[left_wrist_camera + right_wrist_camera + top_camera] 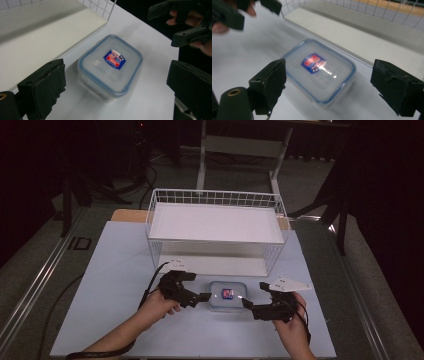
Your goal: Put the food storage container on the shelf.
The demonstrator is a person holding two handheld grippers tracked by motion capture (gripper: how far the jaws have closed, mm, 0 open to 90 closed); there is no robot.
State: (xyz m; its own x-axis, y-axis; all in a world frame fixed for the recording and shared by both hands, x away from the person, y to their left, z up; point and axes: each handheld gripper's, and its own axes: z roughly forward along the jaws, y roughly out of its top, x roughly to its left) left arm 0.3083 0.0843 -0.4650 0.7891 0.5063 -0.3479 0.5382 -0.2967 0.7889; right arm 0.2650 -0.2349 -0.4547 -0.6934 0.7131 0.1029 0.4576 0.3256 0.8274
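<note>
While both stand spread apart, the lidded container (228, 296) lies between left gripper (199, 295) and right gripper (251, 305).

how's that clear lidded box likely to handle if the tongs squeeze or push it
The plastic container looks rigid, so it should hold shape. Its glossy lid, showing a glare spot, may be slippery. Flat-bottomed and low on the table, it would probably slide rather than tip; it looks empty, so likely light.

Clear container (110, 68) with blue-rimmed lid, red-blue label, possibly white lettering; white wire basket (216, 200).
</note>
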